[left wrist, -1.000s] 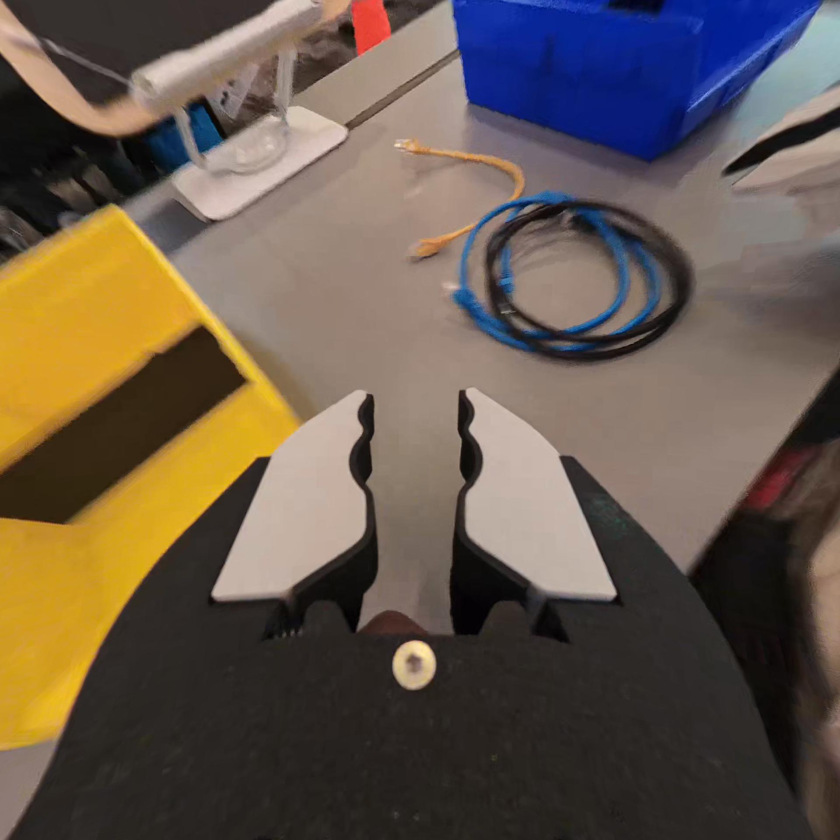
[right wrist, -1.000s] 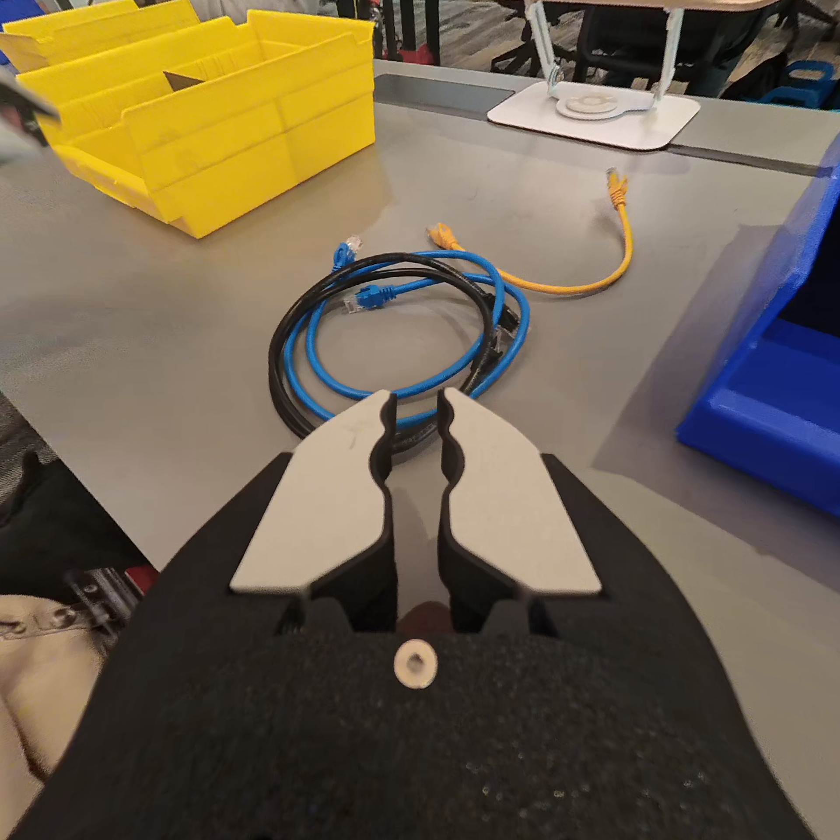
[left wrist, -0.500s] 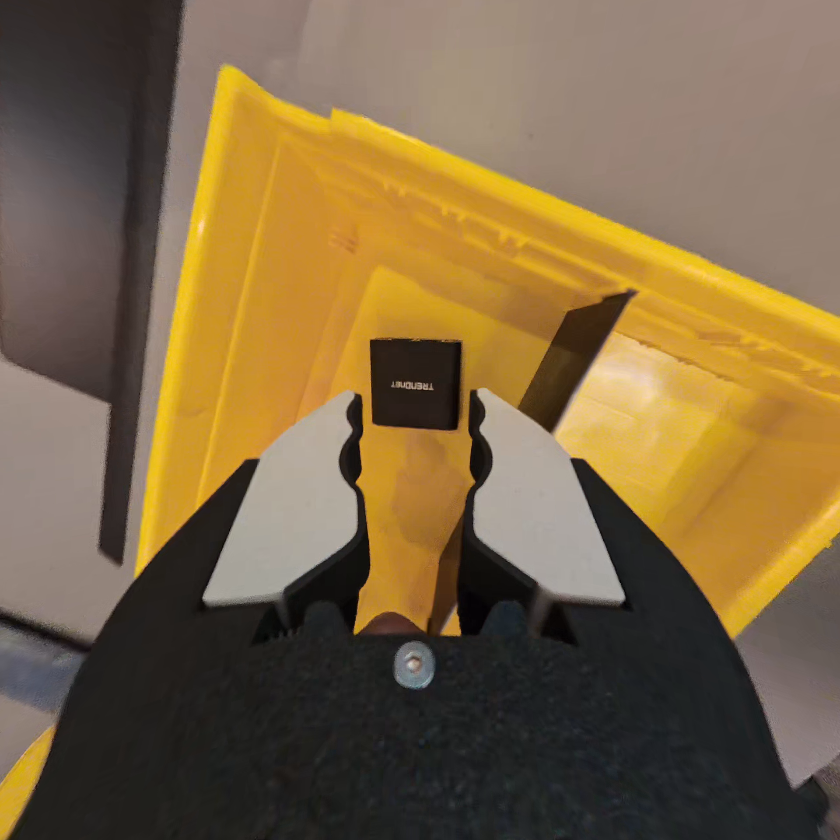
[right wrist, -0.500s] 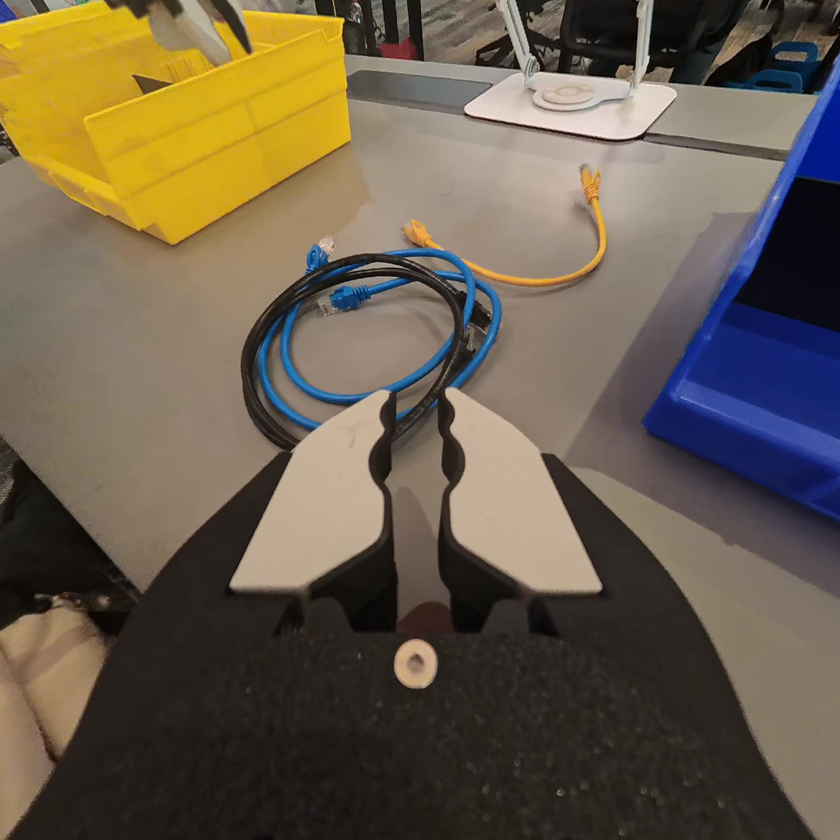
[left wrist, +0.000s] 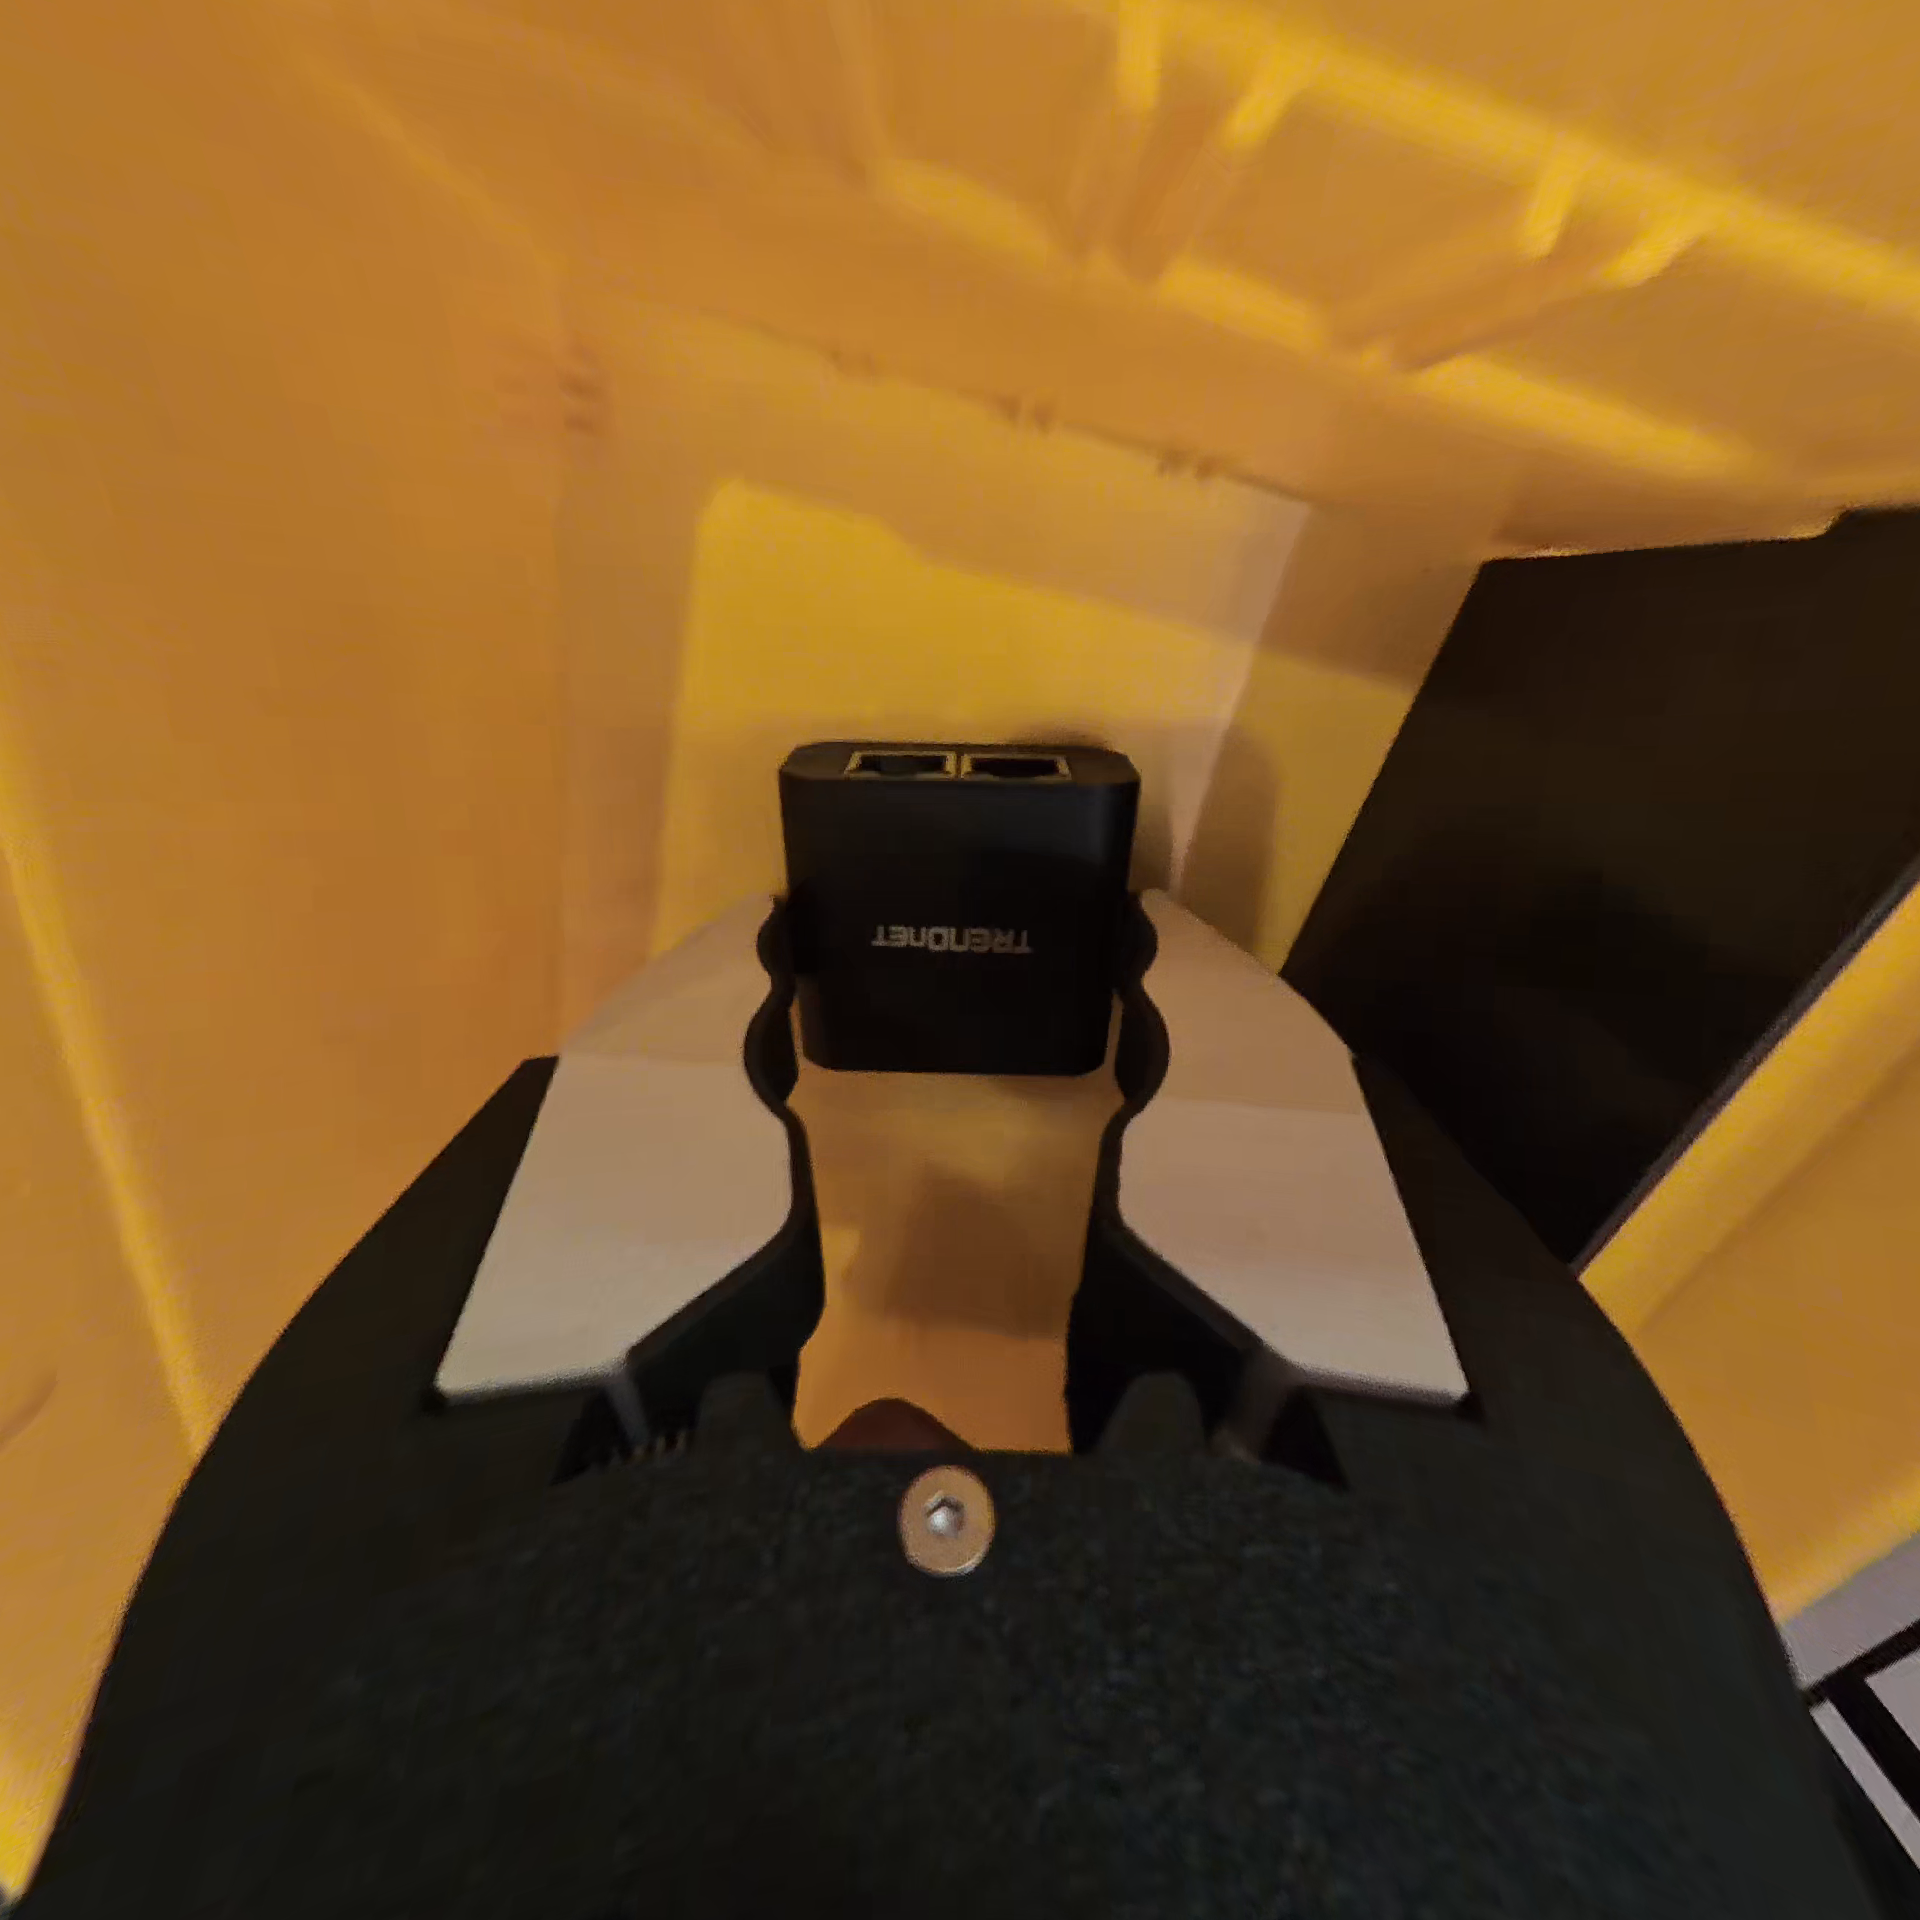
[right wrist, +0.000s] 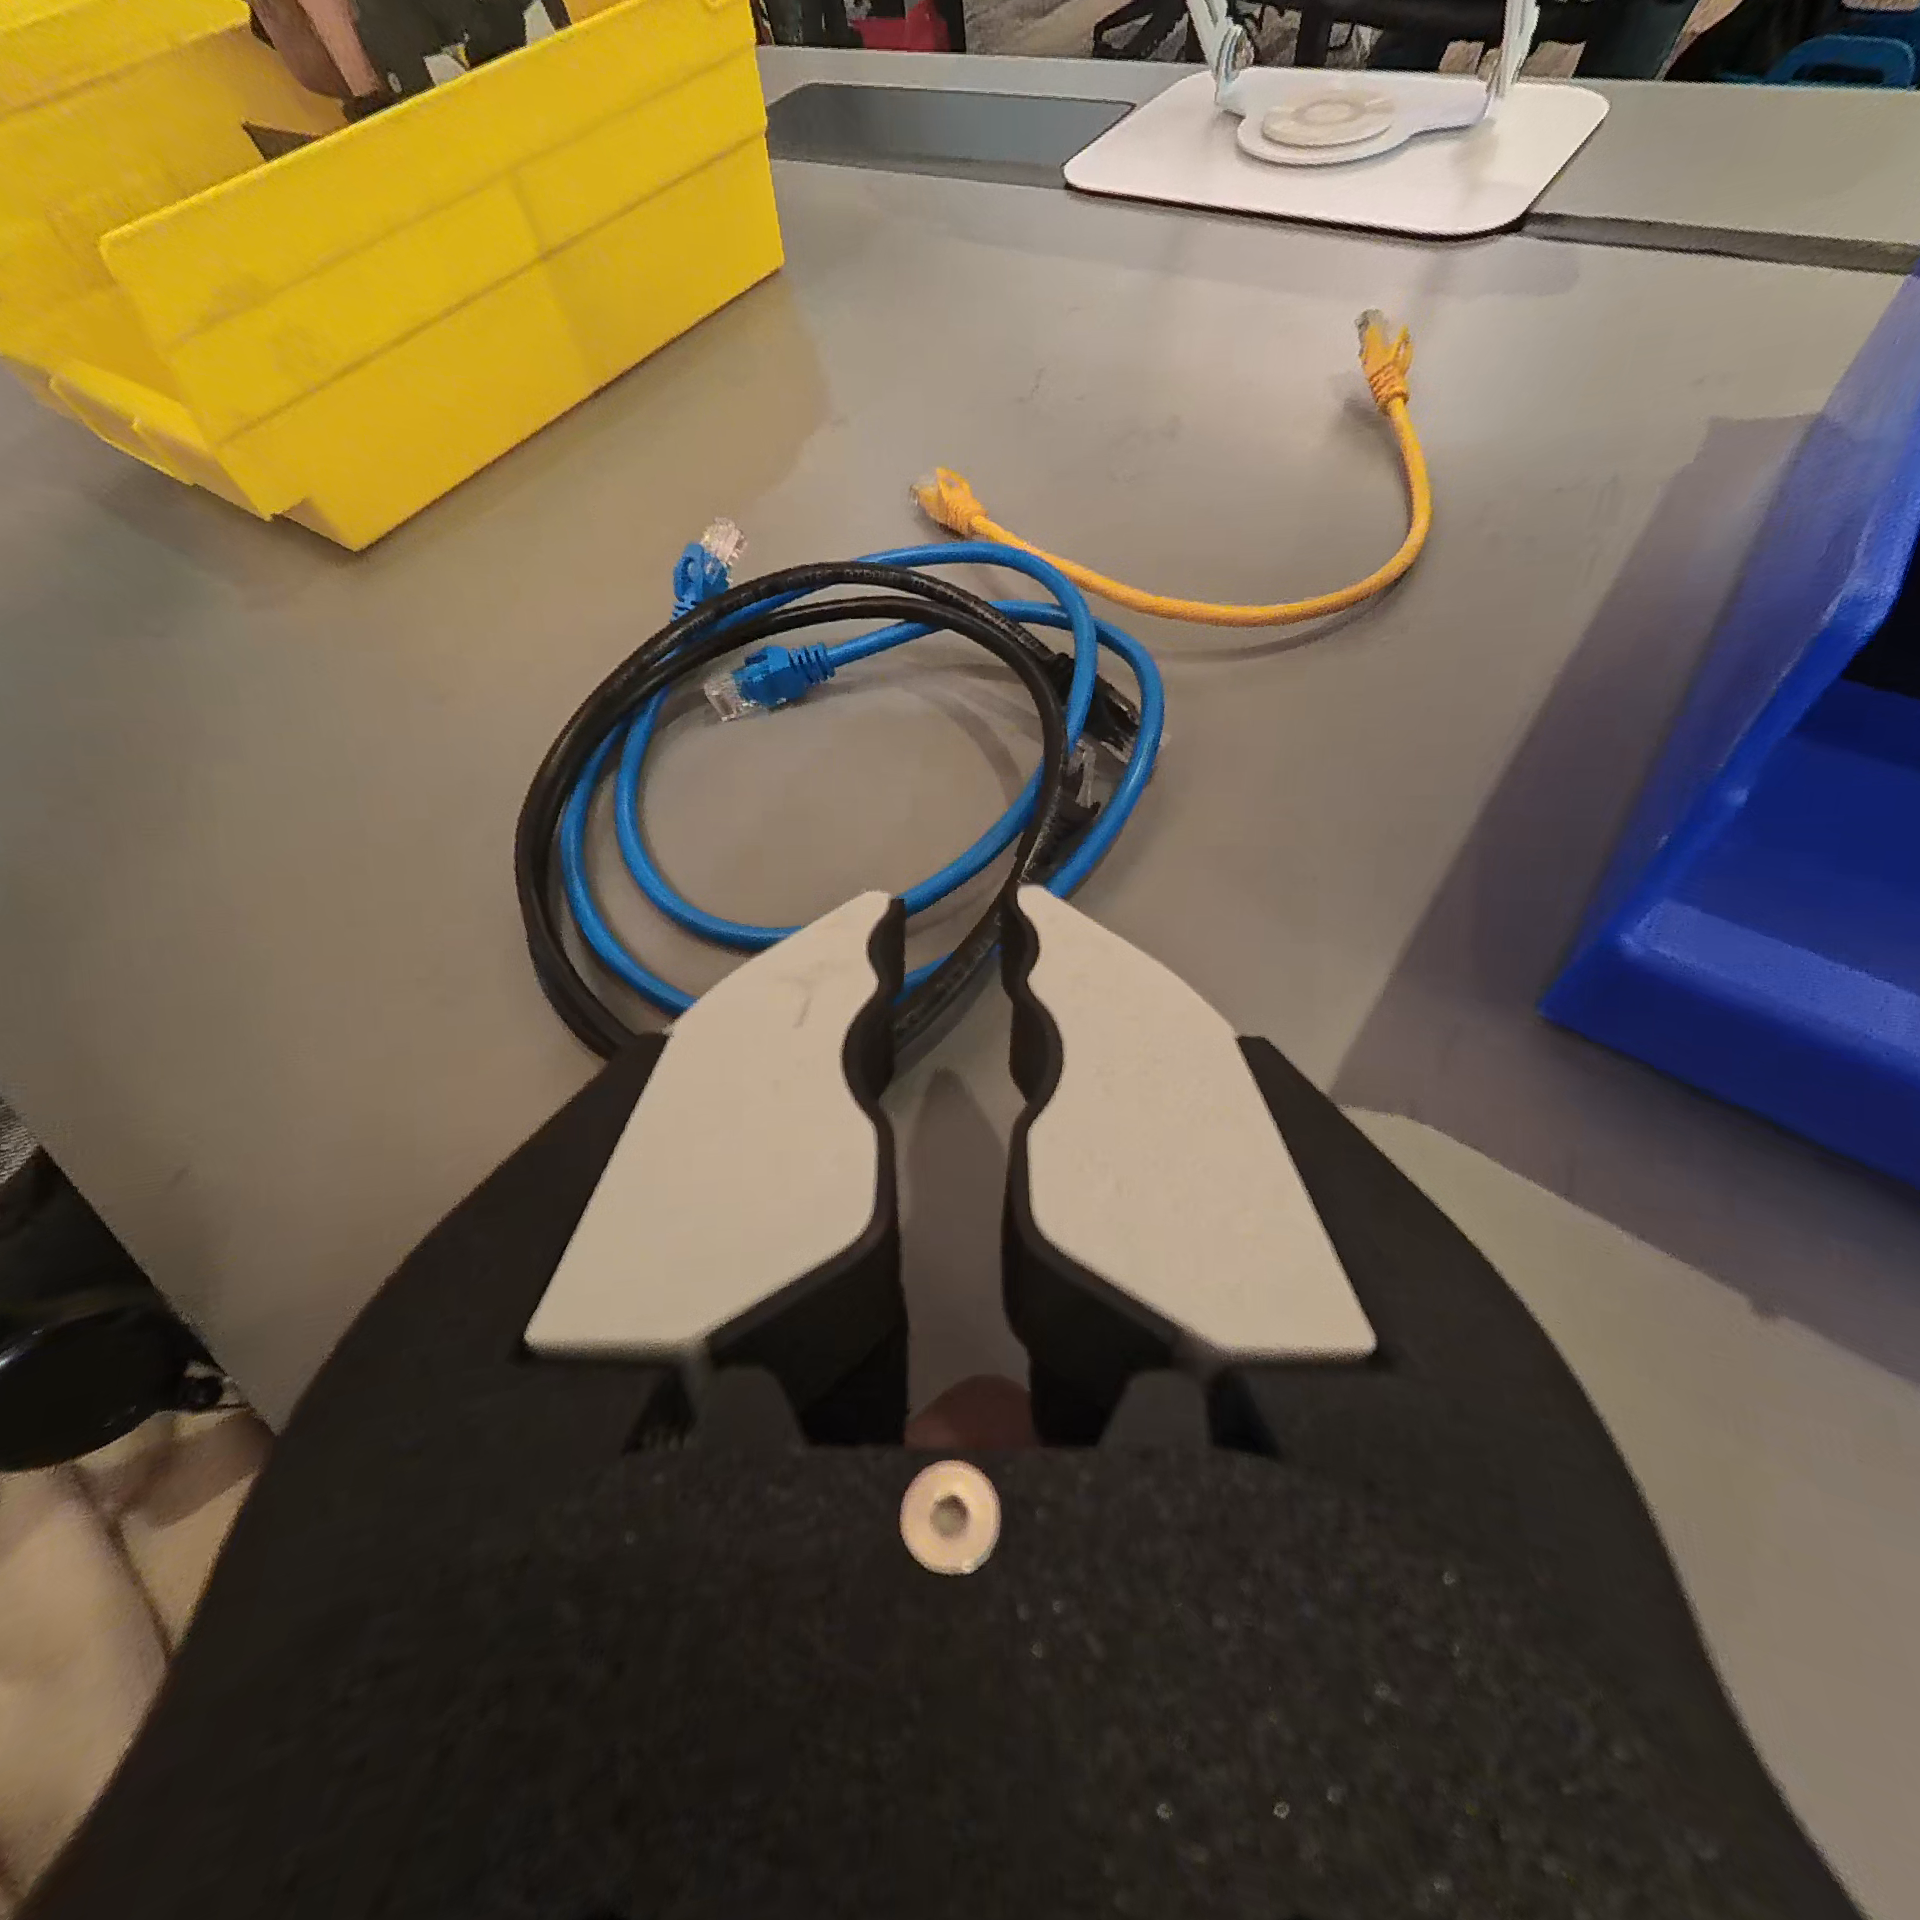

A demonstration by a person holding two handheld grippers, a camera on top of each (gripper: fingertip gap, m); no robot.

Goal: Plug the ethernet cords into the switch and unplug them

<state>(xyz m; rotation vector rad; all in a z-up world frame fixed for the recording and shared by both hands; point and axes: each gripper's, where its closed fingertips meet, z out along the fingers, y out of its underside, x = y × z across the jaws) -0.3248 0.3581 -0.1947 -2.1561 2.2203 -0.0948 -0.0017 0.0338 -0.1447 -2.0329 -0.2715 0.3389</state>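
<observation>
Both fingers of the left tool (left wrist: 956,987) clasp the black switch (left wrist: 956,894) inside the yellow bin (left wrist: 312,520)

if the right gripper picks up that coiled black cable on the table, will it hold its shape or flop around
Probably flop: the black cable lies in loose loops, untied. It interweaves with the blue cable, so lifting may drag that along. It looks thin and likely light; its loose plug ends would probably dangle.

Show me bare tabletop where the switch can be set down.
Free: grey table between yellow bin and the coiled blue cable; also between orange cable and white stand base. Crowded: the coil, with black cable, before the right gripper.
</observation>
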